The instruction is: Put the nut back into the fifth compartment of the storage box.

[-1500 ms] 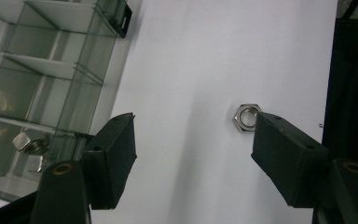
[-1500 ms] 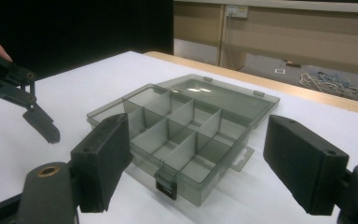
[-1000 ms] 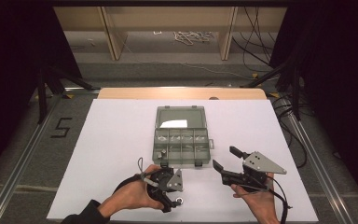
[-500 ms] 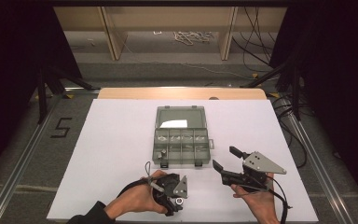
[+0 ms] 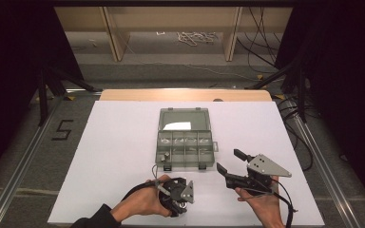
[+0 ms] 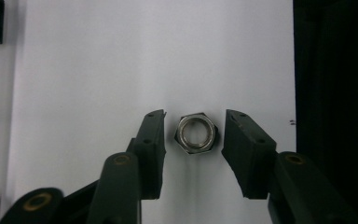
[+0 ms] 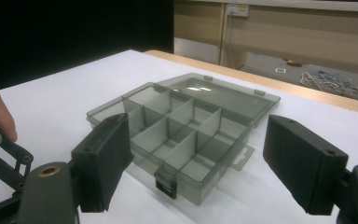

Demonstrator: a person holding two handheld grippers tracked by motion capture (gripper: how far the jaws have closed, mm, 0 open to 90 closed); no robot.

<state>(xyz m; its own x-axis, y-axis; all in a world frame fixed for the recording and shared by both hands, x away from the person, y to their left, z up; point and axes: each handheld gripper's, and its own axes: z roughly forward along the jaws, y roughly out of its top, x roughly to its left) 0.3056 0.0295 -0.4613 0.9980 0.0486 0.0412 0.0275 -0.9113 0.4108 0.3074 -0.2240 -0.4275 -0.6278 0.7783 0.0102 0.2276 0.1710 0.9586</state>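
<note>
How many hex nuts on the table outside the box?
1: a hex nut lies flat on the white table between the open jaws of the left gripper, untouched. The left hand may hide others.

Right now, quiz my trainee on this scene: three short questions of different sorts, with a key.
1. True or false: the left gripper has already shut on the nut.
2. Which way does the right gripper face? A) the box B) the nut C) the floor
3. Fill in: the box lid lies ____.

Key:
1. False: the jaws stand to either side of the nut, with a gap at each.
2. A
3. open
</note>
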